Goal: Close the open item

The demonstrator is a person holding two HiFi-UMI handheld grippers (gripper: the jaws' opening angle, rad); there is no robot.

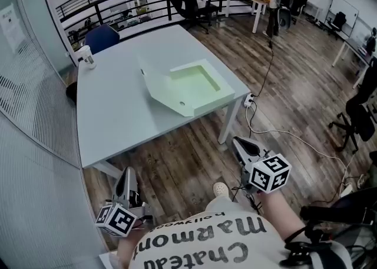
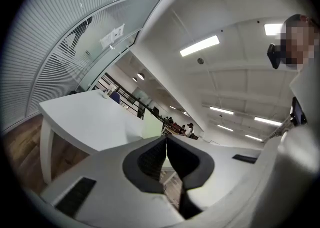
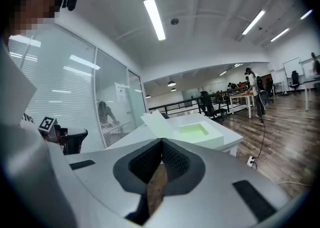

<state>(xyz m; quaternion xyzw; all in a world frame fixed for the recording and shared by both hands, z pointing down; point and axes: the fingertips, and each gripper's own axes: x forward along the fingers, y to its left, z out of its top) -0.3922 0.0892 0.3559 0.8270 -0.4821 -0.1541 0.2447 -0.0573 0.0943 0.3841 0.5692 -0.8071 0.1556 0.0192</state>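
An open pale green box [image 1: 194, 87] lies on the right part of the white table [image 1: 118, 109], its lid [image 1: 158, 78] folded back to the left. In the right gripper view the box [image 3: 197, 132] shows ahead past the jaws. My left gripper [image 1: 126, 181] hangs low at the near left, below the table's front edge, jaws shut and empty. My right gripper [image 1: 240, 146] is held near the table's front right corner, short of the box, also shut with nothing in it. Both grippers are well apart from the box.
A white cup [image 1: 86, 57] stands at the table's far left corner, with a blue chair [image 1: 101, 37] behind it. A glass partition [image 1: 23, 85] runs along the left. A power strip and cable [image 1: 250, 102] lie on the wooden floor by the table leg. People stand at a far desk [image 1: 275, 0].
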